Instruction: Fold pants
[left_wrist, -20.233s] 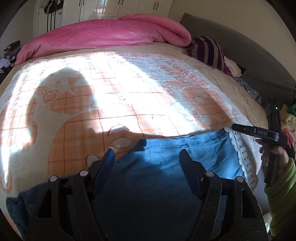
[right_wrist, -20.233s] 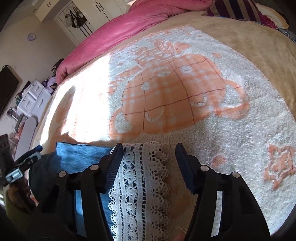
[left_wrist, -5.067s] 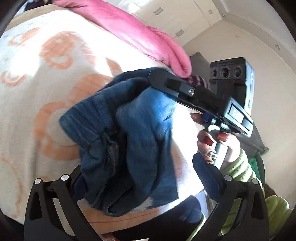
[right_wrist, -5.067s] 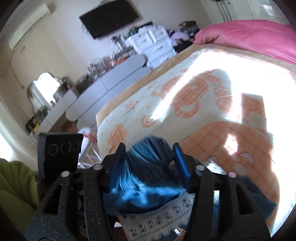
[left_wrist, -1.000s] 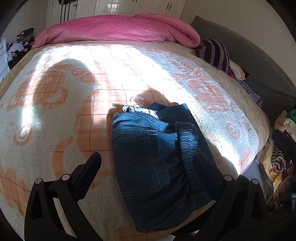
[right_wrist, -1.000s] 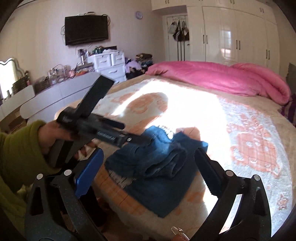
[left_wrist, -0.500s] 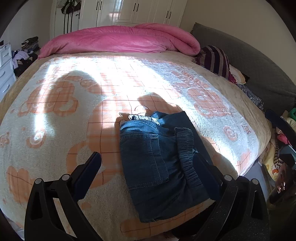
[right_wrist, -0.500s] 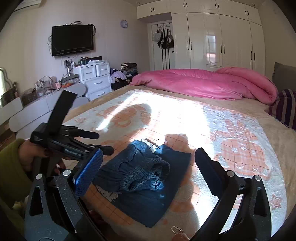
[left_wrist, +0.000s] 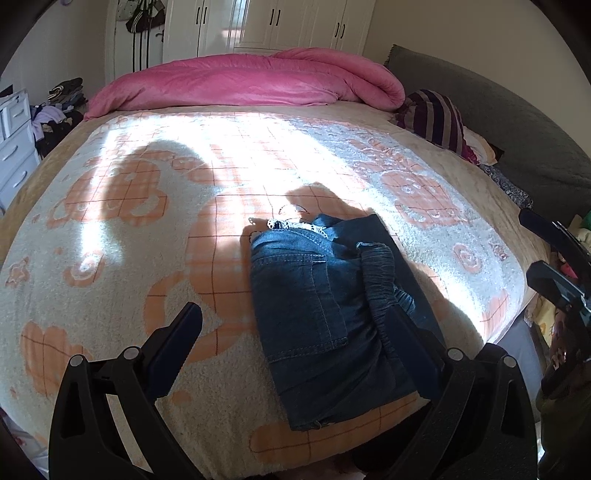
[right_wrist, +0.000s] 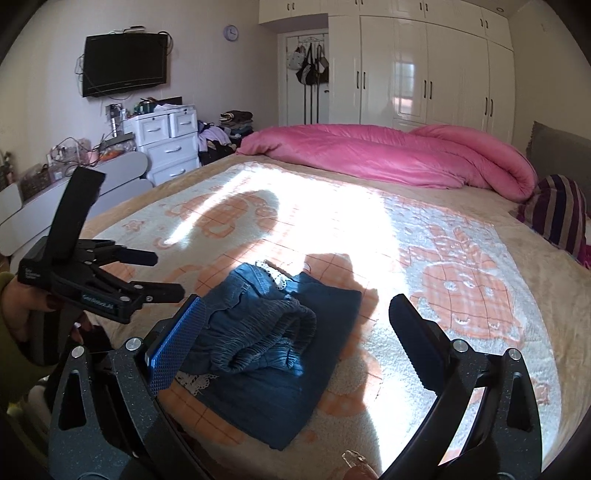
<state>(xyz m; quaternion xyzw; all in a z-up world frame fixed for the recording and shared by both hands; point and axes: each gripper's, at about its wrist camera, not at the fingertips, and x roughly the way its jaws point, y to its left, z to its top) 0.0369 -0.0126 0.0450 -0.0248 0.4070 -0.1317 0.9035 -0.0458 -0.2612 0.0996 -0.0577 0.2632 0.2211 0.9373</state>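
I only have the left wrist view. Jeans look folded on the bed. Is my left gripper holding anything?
Observer: No. In the right wrist view the left gripper is open and empty, off the near-left of the jeans.
Operator: And the right gripper?
Observer: The right gripper is wide open too, above the bundle, touching nothing.
Operator: Is the fold tidy?
Observer: Not quite; the elastic waistband bulges up on top.

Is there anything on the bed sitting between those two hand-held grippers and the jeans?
Nothing visible. The folded jeans lie alone on the patterned blanket near the bed's edge. The left hand-held gripper and right hand-held gripper both hang open above them, with only air between. The pink duvet is far behind.
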